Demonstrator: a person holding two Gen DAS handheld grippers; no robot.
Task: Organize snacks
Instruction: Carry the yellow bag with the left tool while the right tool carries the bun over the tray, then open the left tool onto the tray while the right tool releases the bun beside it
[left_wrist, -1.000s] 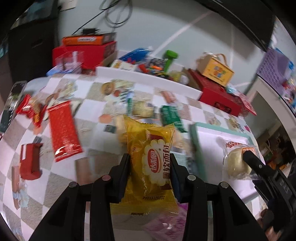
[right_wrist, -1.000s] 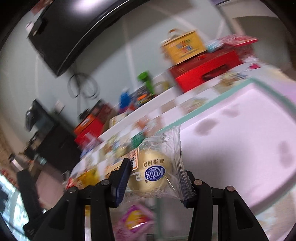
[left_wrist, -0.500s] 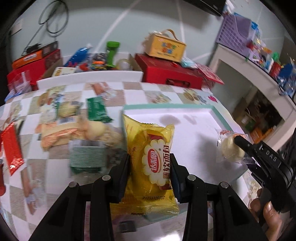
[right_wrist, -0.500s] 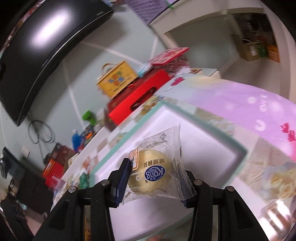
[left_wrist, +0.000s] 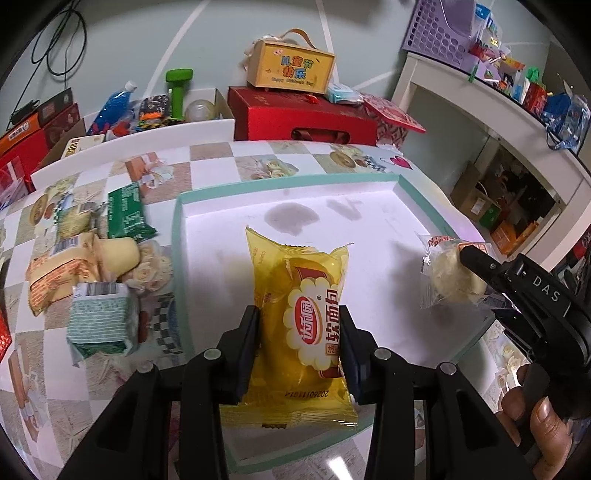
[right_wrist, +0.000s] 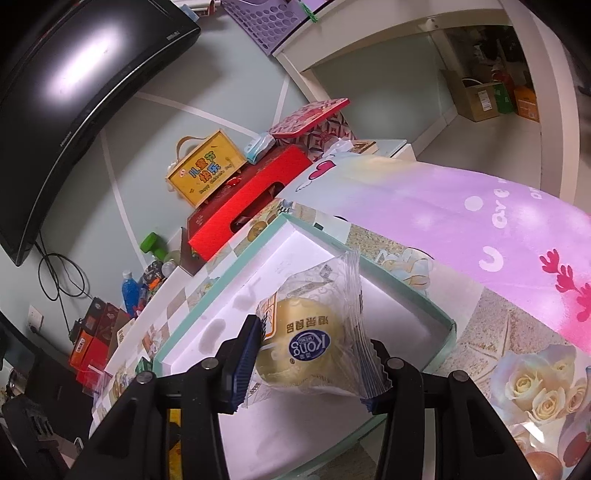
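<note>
Having swung both tools off the cluttered checkered surface (left_wrist: 207, 162), I now hold the left tool (left_wrist: 300, 354) clamped on the yellow soft-bread packet (left_wrist: 301, 325) and the right tool (right_wrist: 314, 360) clamped on the clear-wrapped bun (right_wrist: 310, 343) above the teal-rimmed tray (left_wrist: 288, 182), ready for placement.

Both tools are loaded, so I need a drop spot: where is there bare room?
The tray floor is bare between its teal rims, except two dark smudges near the far rim. Left of it, the snack pile crowds the checkered tablecloth.
</note>
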